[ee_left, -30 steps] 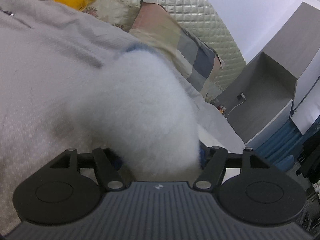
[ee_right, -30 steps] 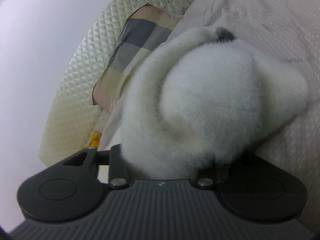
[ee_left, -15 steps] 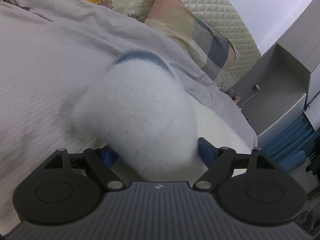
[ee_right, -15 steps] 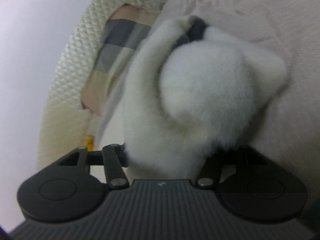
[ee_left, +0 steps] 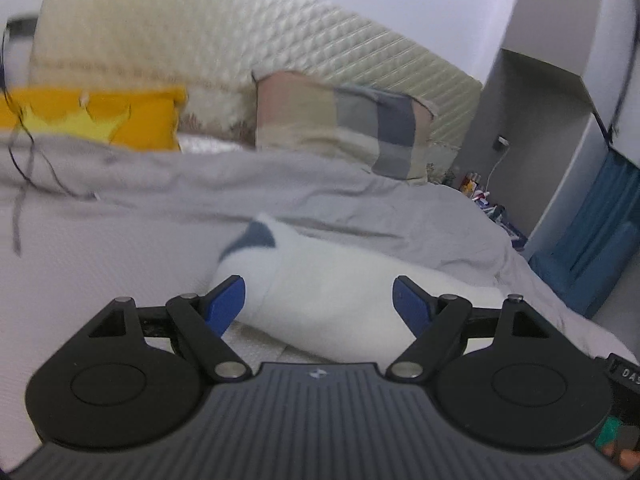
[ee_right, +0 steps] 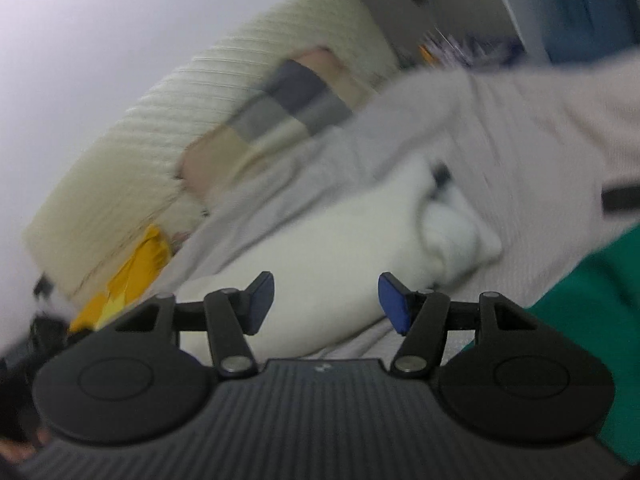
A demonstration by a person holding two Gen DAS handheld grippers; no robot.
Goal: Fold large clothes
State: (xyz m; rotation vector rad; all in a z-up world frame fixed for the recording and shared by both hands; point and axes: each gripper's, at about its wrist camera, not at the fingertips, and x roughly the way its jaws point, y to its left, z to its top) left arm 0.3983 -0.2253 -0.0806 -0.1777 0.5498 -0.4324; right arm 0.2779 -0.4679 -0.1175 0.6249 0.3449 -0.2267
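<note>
Left wrist view, from the left: one yellow cushion leans against one quilted cream headboard. One patchwork pillow stands right of it. One grey bedcover spans the bed below both. One white fleece garment, folded into a bundle with a dark blue collar patch at its far end, lies on the bedcover. One grey cabinet stands at the right.

The left gripper has two blue pads set wide. The garment appears between them in the picture but lies beyond; neither pad touches it.

Right wrist view, blurred: the right gripper has two blue pads set moderately apart, with nothing clamped. The garment lies on the bedcover beyond the pads. One green fabric item sits at the right edge; it cannot be identified.
</note>
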